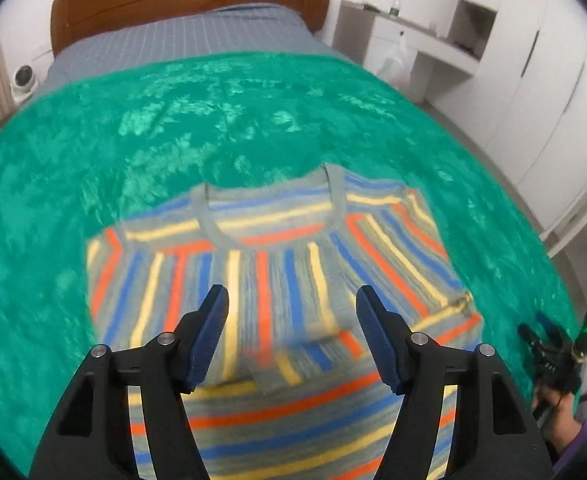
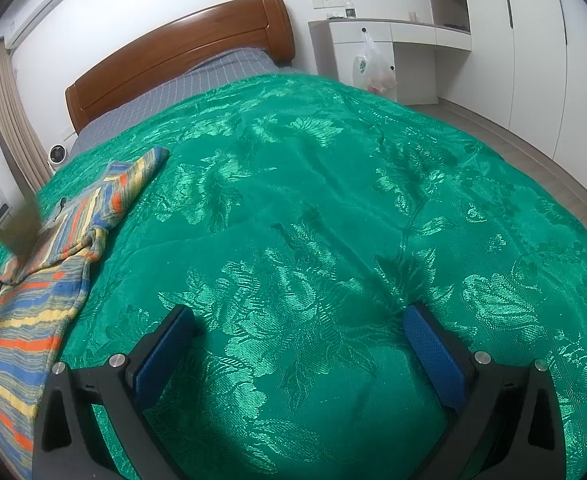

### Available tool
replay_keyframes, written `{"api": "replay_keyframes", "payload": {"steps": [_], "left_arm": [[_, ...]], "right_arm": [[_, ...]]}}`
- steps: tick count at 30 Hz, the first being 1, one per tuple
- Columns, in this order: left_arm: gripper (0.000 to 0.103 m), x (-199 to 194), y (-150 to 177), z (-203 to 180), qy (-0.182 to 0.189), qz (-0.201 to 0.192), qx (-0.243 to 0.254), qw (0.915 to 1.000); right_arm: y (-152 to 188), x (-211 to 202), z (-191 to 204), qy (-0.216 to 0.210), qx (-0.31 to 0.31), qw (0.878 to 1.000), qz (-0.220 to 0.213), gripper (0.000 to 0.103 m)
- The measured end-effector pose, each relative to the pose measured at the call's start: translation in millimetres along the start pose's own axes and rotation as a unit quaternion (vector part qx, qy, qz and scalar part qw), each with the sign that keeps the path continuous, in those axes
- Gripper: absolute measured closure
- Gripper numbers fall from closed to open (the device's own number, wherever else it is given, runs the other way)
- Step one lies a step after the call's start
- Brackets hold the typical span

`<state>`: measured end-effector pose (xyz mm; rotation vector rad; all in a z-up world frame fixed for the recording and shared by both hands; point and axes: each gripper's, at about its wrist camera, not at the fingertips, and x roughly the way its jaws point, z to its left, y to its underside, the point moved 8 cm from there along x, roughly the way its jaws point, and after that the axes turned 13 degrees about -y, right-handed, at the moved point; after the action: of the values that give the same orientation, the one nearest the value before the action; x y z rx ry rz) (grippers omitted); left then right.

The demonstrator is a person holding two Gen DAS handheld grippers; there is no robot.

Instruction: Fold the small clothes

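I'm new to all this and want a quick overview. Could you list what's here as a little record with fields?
Garment: striped shirt, partly folded, sleeves turned in
Surface: green bedspread on a bed
Left gripper: open, above the shirt, holding nothing
Right gripper: open, over bare bedspread, right of the shirt
Background: wooden headboard, white wardrobe

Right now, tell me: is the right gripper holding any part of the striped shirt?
No. The right gripper is open over bare green bedspread, with the striped shirt lying off to its left, untouched.
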<state>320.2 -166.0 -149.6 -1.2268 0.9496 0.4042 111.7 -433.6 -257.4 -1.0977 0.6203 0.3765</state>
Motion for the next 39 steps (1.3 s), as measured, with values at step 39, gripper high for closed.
{"api": "replay_keyframes", "payload": {"steps": [39], "left_arm": [[0.008, -19, 182, 225, -0.181, 0.027, -0.182, 0.9661]], "right_arm": [[1, 0, 0, 0.000, -0.001, 1.000, -0.004, 0.000]]}}
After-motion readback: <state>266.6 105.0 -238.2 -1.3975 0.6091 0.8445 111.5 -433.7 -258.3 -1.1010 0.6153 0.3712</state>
